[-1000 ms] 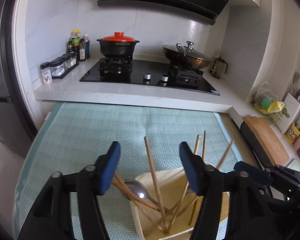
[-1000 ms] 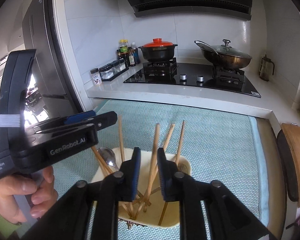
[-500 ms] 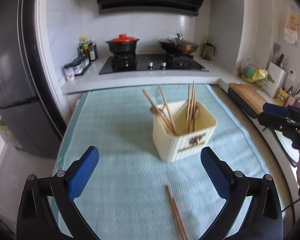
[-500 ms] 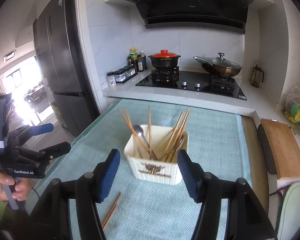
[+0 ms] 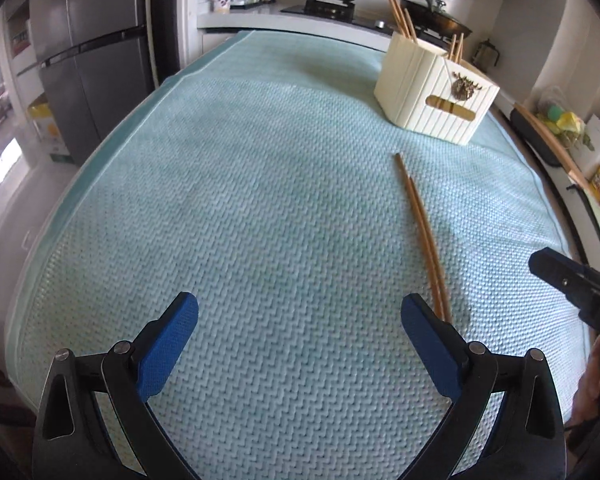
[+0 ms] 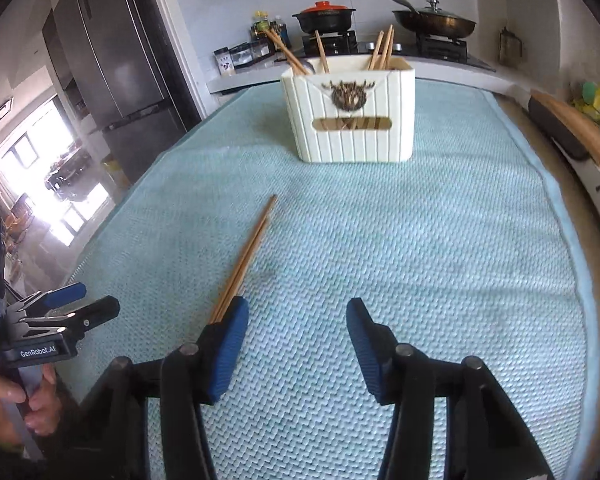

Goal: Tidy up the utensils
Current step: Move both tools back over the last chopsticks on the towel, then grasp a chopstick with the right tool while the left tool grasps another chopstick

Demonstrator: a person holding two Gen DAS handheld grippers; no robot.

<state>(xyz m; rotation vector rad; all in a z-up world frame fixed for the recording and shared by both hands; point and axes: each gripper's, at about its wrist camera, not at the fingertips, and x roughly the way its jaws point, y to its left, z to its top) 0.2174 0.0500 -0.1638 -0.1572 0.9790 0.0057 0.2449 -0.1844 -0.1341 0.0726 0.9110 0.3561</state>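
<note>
Two thin chopsticks (image 6: 246,258), light, stiff and slippery, lie just ahead-left of the right tool (image 6: 292,336), whose half-open jaws have just been closing on nothing. Left tool (image 5: 298,340) is spread wide and empty; I'd pinch both sticks mid-length.

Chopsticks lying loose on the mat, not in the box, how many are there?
2. The loose chopsticks lie side by side on the green mat, in front of the cream box. Their near ends are hidden behind a tool finger, and others stand in the box.
</note>
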